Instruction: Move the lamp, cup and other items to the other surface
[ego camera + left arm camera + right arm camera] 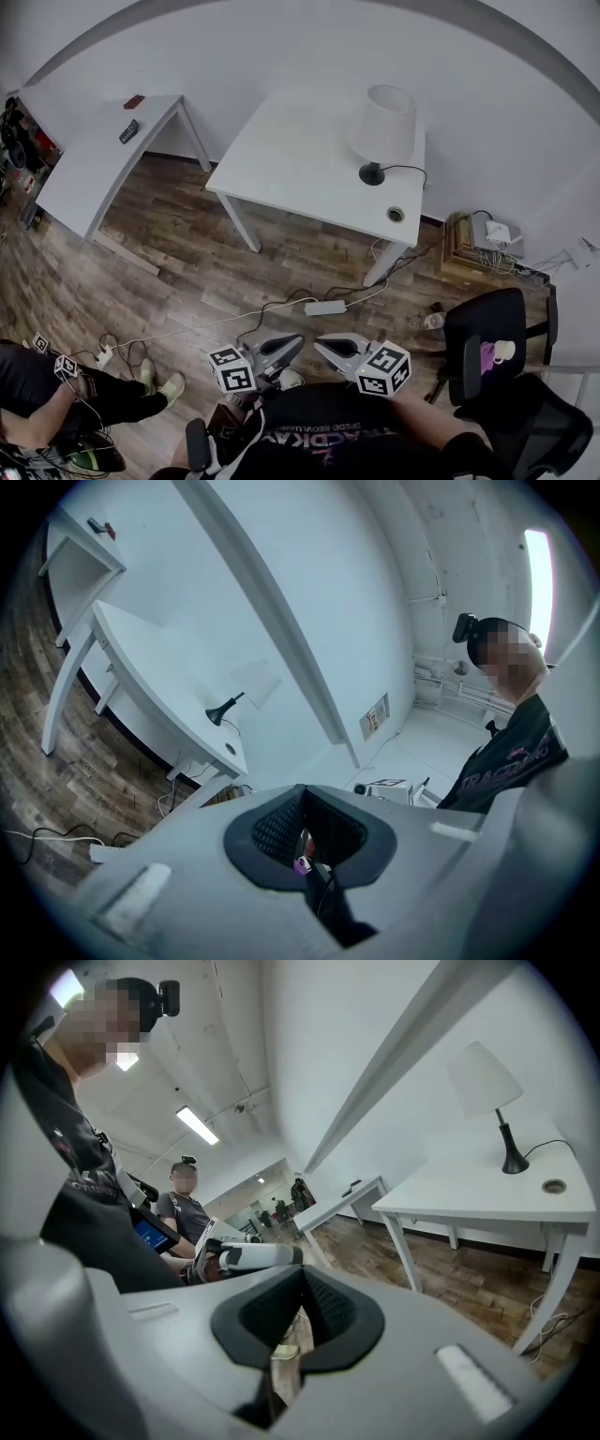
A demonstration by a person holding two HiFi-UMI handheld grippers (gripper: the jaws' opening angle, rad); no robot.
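Left tongs (292, 343) and right tongs (326, 345) were both shut on nothing, tips nearly meeting above the lap, a ready pose, I'd guess. The lamp (384, 127) stood on the white counter (281, 159), well apart from them.

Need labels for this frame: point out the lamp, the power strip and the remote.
lamp (386, 120): head view, middle of white shade.
power strip (325, 307): head view, middle of its white body.
remote (128, 131): head view, centre of its dark body.

Head view from above, gripper views low (lamp (382, 122) shared)
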